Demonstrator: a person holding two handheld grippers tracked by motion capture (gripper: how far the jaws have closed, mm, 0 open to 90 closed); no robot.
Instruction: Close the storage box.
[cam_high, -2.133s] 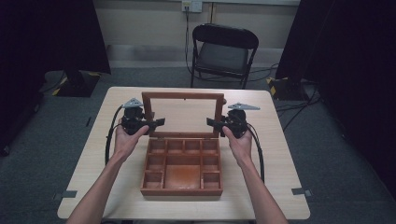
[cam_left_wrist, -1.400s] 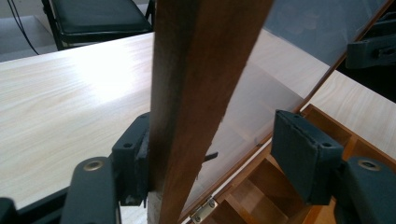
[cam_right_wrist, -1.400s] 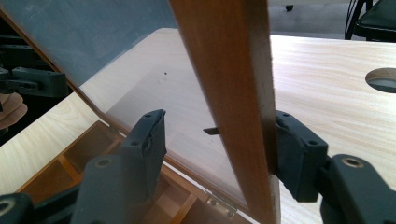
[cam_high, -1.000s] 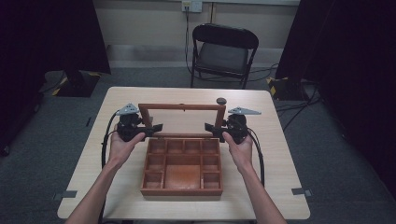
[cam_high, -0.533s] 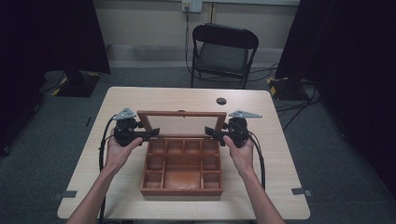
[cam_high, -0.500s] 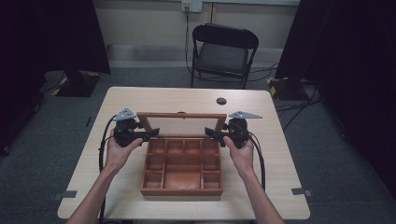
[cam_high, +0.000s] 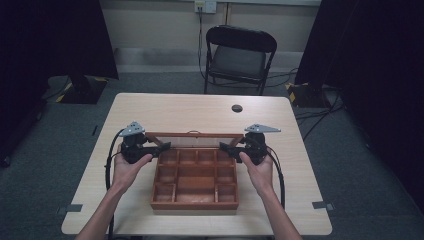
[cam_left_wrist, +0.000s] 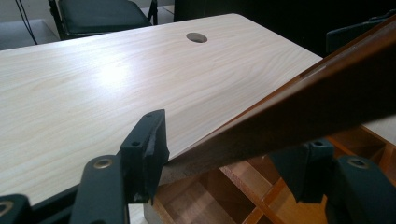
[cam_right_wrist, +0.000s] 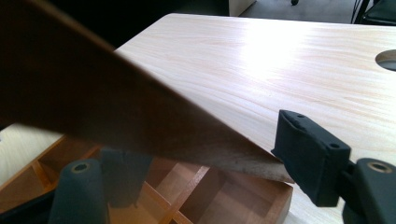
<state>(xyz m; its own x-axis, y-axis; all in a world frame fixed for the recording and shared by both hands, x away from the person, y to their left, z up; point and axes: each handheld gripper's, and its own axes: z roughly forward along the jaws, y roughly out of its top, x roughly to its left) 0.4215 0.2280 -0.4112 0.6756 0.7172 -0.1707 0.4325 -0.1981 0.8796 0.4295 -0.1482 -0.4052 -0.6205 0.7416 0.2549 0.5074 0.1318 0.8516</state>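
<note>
Now both grippers hold the hinged lid (cam_high: 194, 135) of the wooden box (cam_high: 195, 179) by its ends, left gripper (cam_high: 161, 146) and right gripper (cam_high: 225, 147), fingers (cam_left_wrist: 144, 156) closed on the lid's edge. The lid hangs tilted between them, partway down over the compartments just below the fingers. Risk, I'd say: uneven lowering could twist the hinges, or a slip could let it slam onto the box on the bench (cam_high: 170, 110). The hinges stay hidden, and the compartments look empty, though shadowed.

High view looks forward and down from 6 o'clock; both gripper views sit close, sharing the worktop (cam_high: 200, 112) hole (cam_high: 237, 108)
</note>
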